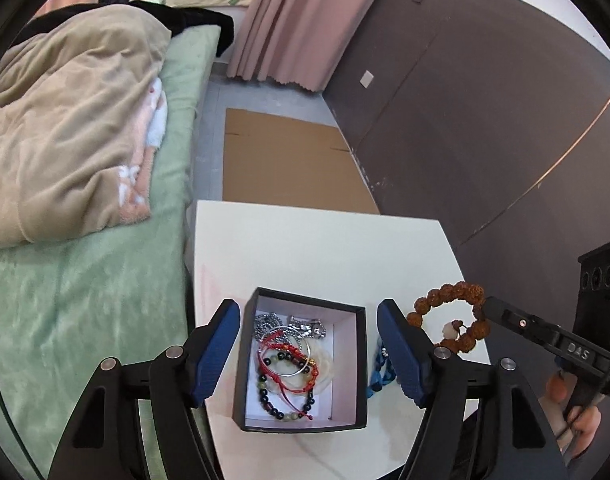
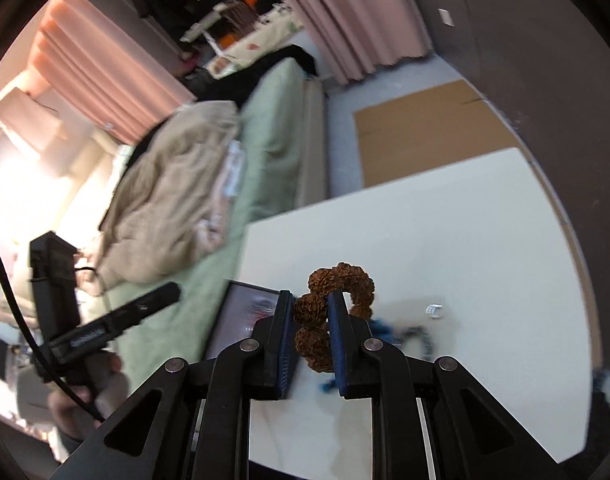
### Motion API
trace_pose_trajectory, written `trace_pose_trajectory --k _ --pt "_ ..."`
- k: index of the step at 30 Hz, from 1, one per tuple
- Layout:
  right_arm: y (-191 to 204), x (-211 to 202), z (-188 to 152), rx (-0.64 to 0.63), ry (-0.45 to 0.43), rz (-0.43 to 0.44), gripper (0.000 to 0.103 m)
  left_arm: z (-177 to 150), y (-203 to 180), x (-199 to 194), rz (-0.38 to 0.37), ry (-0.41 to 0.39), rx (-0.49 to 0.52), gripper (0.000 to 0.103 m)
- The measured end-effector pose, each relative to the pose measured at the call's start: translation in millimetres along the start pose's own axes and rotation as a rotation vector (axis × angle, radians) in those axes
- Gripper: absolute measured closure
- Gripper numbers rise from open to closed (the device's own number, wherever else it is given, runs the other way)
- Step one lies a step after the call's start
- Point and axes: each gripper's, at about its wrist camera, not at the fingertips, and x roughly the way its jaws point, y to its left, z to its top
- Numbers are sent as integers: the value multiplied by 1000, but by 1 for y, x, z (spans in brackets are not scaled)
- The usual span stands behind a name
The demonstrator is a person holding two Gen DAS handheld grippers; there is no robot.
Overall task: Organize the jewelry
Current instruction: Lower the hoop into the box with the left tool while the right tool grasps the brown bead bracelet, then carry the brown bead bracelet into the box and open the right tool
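The left hand-held gripper (image 1: pixel 309 354) hangs released, its blue pads either side of the black square open-topped box (image 1: pixel 301 426) of tangled bracelets on the white table (image 1: pixel 325 248), while right of that box the right hand-held gripper (image 2: pixel 311 320) is clenched on a brown knobbly seed-bead bracelet (image 2: pixel 337 292), lifted clear of the table.

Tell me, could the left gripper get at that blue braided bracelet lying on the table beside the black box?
Probably yes. The left gripper is open and empty, and the blue braided bracelet lies uncovered on the white table right beside its right-hand finger; only the black box crowds it.
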Motion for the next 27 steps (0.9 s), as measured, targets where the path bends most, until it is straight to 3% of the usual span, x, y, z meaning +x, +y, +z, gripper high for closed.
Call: trace_pose_trajectory --k 9,18,20,22,25,27 --pt "53 27 -5 -59 6 131 85 3 17 -21 4 -55 -19 21" --pt "84 66 -16 -144 68 83 83 2 29 -28 11 -65 -37 21" --pt "86 79 -19 -147 121 84 80 2 30 -28 12 -67 -39 21" --pt "83 83 -21 -131 144 94 70 1 30 -29 11 -67 -39 21" --pt "74 73 -20 -116 118 81 51 1 28 -26 12 -58 -34 21" --pt "66 64 -17 -100 97 83 49 0 24 -22 12 -45 -24 21"
